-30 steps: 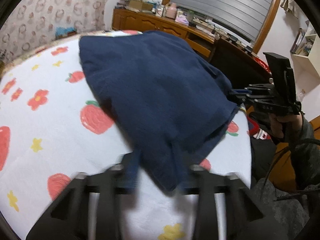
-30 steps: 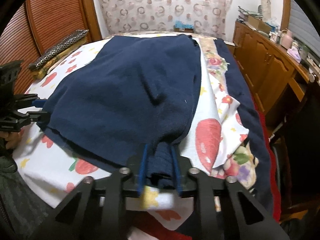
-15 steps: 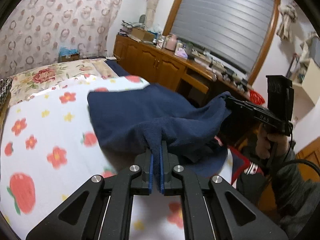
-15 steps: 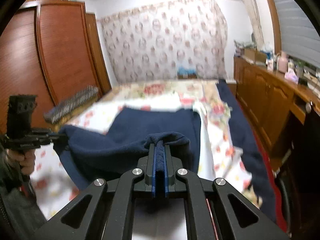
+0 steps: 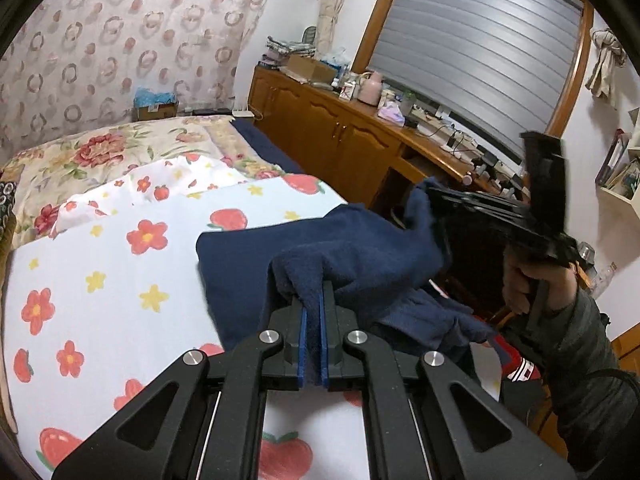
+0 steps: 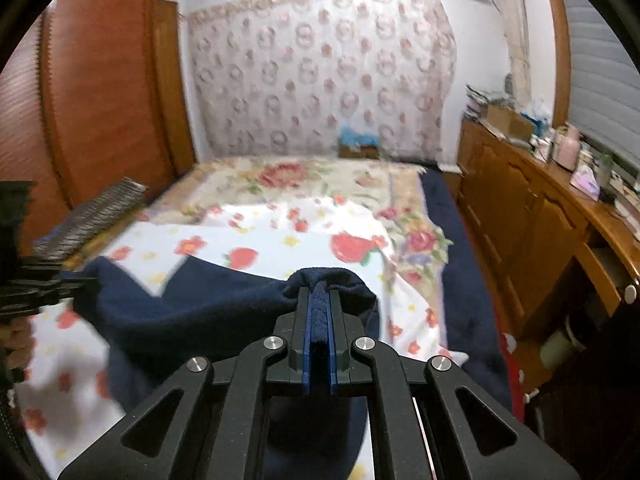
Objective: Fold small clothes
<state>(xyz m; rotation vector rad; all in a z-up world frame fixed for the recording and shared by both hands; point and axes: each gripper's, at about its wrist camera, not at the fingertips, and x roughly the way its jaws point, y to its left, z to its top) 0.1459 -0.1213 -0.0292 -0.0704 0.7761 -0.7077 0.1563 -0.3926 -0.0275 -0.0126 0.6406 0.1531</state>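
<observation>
Left tongs (image 5: pixel 313 300) clamped shut; right tongs (image 6: pixel 319 294) likewise, both angled down.

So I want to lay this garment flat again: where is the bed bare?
Bare: strawberry sheet left of the navy garment, up to the floral quilt. Crowded: the wooden sideboard top; a studded mat lines the bed's wardrobe side.

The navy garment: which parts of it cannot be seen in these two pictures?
- Navy garment, left wrist view: its lower hanging part is hidden behind the left gripper.
- Right wrist view: the right gripper covers the middle; the far corner at the left is blurred.
- What kind of garment it is: bunched, cannot tell.
</observation>
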